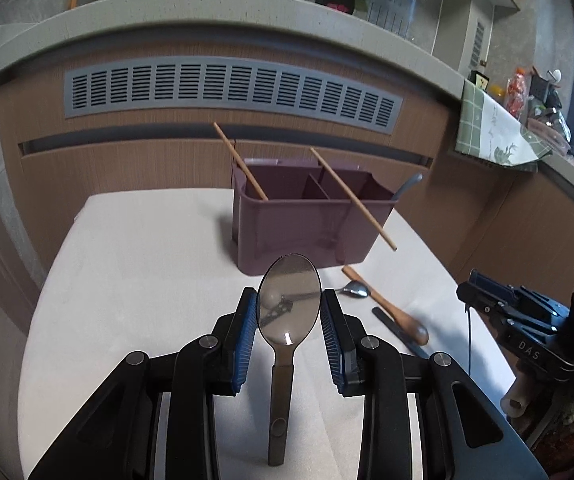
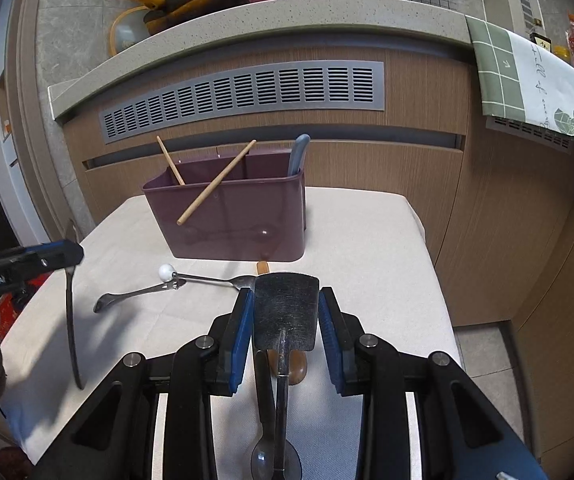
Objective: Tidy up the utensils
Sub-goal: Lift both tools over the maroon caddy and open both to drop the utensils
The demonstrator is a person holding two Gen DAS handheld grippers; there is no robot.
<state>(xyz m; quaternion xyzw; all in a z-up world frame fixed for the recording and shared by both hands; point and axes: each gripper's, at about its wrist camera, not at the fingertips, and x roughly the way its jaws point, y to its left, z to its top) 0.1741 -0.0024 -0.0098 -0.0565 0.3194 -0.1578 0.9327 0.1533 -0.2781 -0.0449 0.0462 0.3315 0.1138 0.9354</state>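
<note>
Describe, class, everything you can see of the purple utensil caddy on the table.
The purple utensil caddy is a glossy, plastic-looking, rectangular bin, open-topped, with inner dividers forming compartments. It stands upright on the white table before the wooden cabinet. One chopstick leans inside its left end; another chopstick lies slanted across the front rim, tip outside. A grey-blue handle rises from the right end.
</note>
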